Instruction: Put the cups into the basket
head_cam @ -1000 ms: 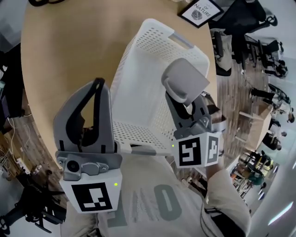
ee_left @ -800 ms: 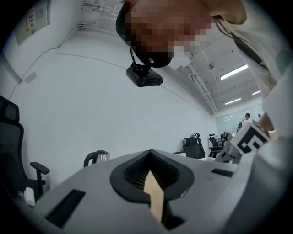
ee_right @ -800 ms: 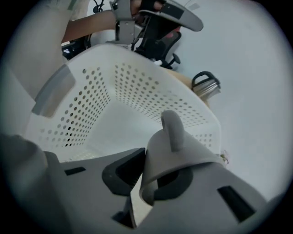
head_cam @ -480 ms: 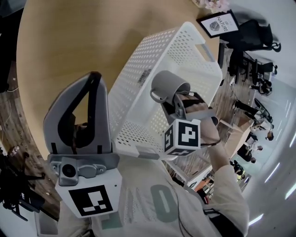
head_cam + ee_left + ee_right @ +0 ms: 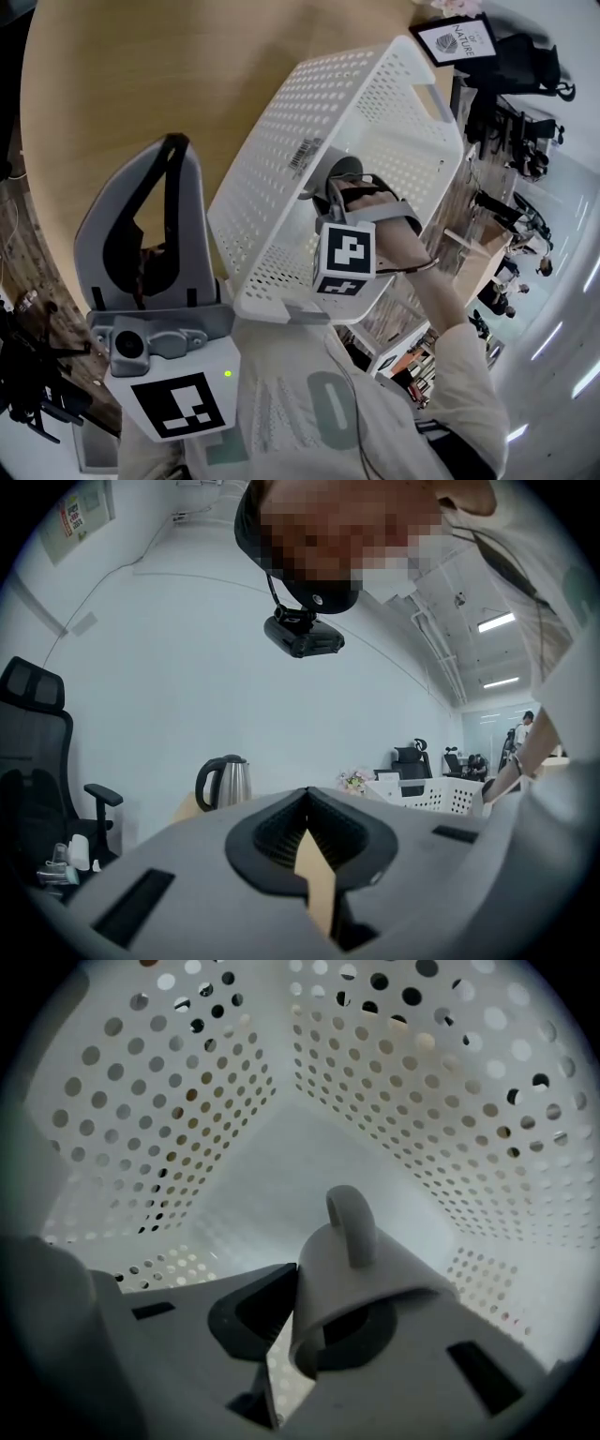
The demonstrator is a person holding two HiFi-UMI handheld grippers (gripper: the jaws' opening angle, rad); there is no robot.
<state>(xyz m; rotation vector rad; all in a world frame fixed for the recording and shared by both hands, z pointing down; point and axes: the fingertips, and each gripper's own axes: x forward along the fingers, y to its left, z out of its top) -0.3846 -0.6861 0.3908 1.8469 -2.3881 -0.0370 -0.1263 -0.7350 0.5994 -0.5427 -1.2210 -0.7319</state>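
Observation:
A white perforated basket (image 5: pixel 367 67) stands on the round wooden table (image 5: pixel 131 66). My right gripper (image 5: pixel 341 187) reaches down inside it, shut on a grey cup (image 5: pixel 339 171). In the right gripper view the cup (image 5: pixel 354 1262) is clamped by its wall between the jaws, handle pointing away, just above the basket's floor and near a corner of the basket wall (image 5: pixel 450 1101); the right gripper (image 5: pixel 300 1321) is seen from behind. My left gripper (image 5: pixel 173 145) is held up beside the basket's left side, shut and with nothing in it. The left gripper (image 5: pixel 307 799) points out across the room.
A framed sign (image 5: pixel 457 39) stands on the table beyond the basket. Office chairs (image 5: pixel 511 122) crowd the floor to the right. The left gripper view shows a steel kettle (image 5: pixel 223 782) and a black chair (image 5: pixel 28 752).
My right gripper has carried the grey cup from above the basket's rim down inside the basket. The left gripper has stayed raised at the left.

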